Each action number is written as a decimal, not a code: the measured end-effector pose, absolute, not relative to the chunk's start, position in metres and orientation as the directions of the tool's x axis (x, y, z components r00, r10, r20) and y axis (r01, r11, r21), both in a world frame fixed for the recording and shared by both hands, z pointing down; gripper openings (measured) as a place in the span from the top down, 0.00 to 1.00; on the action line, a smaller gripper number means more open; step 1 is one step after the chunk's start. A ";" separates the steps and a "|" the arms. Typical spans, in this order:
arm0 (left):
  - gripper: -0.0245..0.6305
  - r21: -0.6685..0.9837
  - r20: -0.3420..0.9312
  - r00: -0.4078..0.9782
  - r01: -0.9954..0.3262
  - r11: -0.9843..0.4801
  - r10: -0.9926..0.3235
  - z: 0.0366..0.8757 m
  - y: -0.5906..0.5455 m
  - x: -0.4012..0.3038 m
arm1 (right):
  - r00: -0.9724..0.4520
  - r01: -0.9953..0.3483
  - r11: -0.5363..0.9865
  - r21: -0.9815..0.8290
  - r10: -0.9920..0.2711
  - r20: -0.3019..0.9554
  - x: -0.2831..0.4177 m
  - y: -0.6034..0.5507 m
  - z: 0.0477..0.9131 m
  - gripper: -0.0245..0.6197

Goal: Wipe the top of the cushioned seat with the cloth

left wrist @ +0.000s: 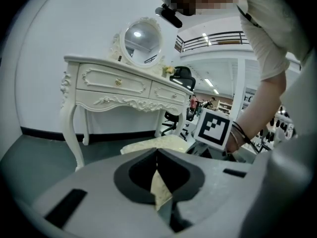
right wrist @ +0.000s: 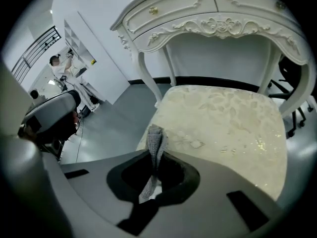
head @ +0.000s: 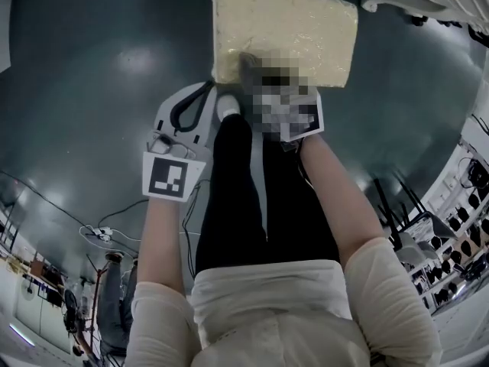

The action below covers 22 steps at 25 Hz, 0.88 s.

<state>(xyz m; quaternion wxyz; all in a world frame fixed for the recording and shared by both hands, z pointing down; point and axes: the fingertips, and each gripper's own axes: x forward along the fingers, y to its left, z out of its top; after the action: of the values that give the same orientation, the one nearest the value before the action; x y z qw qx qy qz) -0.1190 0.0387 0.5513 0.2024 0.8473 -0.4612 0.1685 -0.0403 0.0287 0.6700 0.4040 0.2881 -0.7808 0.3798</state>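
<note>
The right tool [right wrist: 156,157] is clamped narrow on the grey cloth [right wrist: 155,137], pinching it as a folded strip so that a short tuft stands out past the tips. That way it is fabric, rather than the hard jaws, that meets the upholstery. The cushioned seat [right wrist: 225,125] lies directly ahead of and beneath this tool. The cloth tuft sits at the seat's near left edge, and whether it is pressing on the cushion or just over it cannot be told. Nearly all of the cream top stretches away ahead and to the right of the tool, which suits a start from one corner with strokes working across. Beyond the seat, farther ahead of the tool, stands a white carved counter [right wrist: 213,14] with drawers, and the seat is partly tucked under it. The left tool [left wrist: 157,155] has its jaws closed together with nothing gripped. It hangs off to the left of the right tool, above the dark floor [head: 92,67] and clear of the seat, probably parked so that it does not block the wiping path.
</note>
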 end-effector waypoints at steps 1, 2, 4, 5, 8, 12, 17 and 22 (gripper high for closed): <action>0.96 0.194 0.473 0.512 -0.855 -0.482 -0.718 0.555 0.041 -0.126 | -0.513 -0.750 0.550 -0.366 -0.136 0.847 -0.050 0.031 0.674 0.92; 0.96 0.201 0.476 0.506 -0.859 -0.471 -0.719 0.558 0.046 -0.133 | -0.520 -0.744 0.554 -0.373 -0.130 0.844 -0.060 0.035 0.677 0.92; 0.96 0.209 0.490 0.498 -0.864 -0.459 -0.715 0.566 0.054 -0.146 | -0.537 -0.733 0.559 -0.389 -0.123 0.835 -0.078 0.039 0.681 0.92; 0.96 0.209 0.493 0.496 -0.865 -0.456 -0.715 0.570 0.057 -0.150 | -0.545 -0.728 0.561 -0.393 -0.126 0.829 -0.085 0.039 0.683 0.92; 0.96 0.216 0.490 0.484 -0.873 -0.437 -0.726 0.578 0.062 -0.158 | -0.555 -0.721 0.570 -0.394 -0.135 0.821 -0.097 0.038 0.688 0.92; 0.96 0.213 0.502 0.474 -0.879 -0.427 -0.724 0.584 0.064 -0.159 | -0.555 -0.712 0.580 -0.395 -0.120 0.823 -0.100 0.038 0.699 0.92; 0.96 0.245 0.479 0.466 -0.885 -0.396 -0.744 0.579 0.056 -0.147 | -0.554 -0.706 0.600 -0.378 -0.134 0.822 -0.092 0.034 0.698 0.92; 0.96 0.252 0.473 0.483 -0.876 -0.412 -0.737 0.577 0.051 -0.117 | -0.547 -0.722 0.575 -0.385 -0.134 0.826 -0.061 0.030 0.698 0.92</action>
<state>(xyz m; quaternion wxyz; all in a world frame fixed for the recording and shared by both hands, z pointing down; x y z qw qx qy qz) -0.1171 0.0511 0.5768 0.2379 0.8275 -0.4872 0.1459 -0.0607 0.0297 0.6982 0.3924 0.2691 -0.7958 0.3745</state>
